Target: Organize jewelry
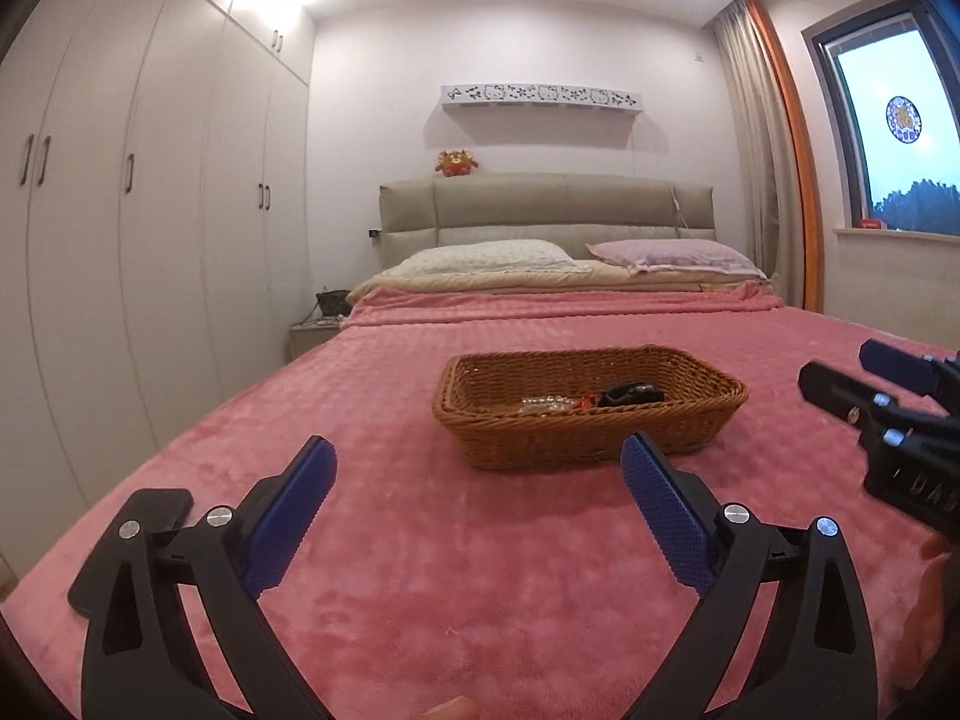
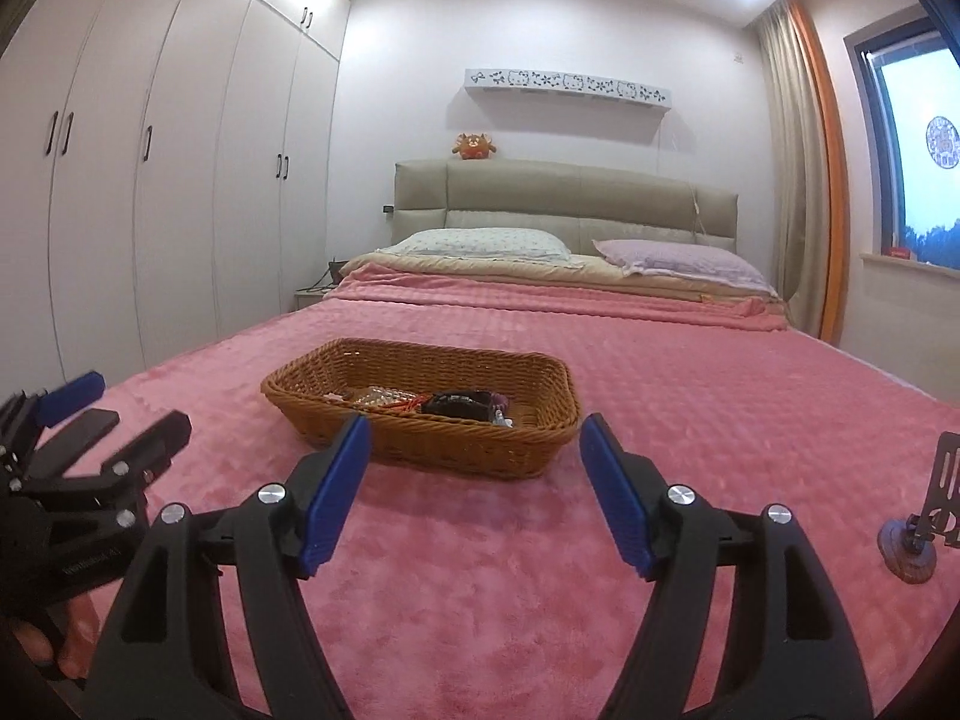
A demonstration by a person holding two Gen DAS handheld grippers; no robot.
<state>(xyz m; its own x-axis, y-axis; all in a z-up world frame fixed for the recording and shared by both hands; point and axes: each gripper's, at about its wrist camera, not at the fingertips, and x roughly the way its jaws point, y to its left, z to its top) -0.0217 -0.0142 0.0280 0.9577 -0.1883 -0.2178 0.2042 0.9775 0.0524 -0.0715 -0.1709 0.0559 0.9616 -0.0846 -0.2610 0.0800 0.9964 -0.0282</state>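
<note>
A brown wicker basket [image 1: 690,420] sits on the pink bedspread, also in the right wrist view [image 2: 336,420]. Inside lie a clear bead bracelet [image 1: 547,403], a black bracelet [image 1: 633,393] and small red pieces; in the right wrist view the beads [image 2: 384,397] and the black piece [image 2: 459,403] show too. My left gripper [image 1: 477,468] is open and empty, just short of the basket. My right gripper [image 2: 474,450] is open and empty, at the basket's near rim. Each gripper shows at the edge of the other's view: the right gripper [image 1: 840,375], the left gripper [image 2: 141,405].
A dark metal jewelry stand [image 2: 936,492] on a round base stands on the bed at the right. Pillows [image 1: 672,255] and a padded headboard are at the far end. White wardrobes [image 1: 150,180] line the left wall. A window [image 1: 900,150] is at the right.
</note>
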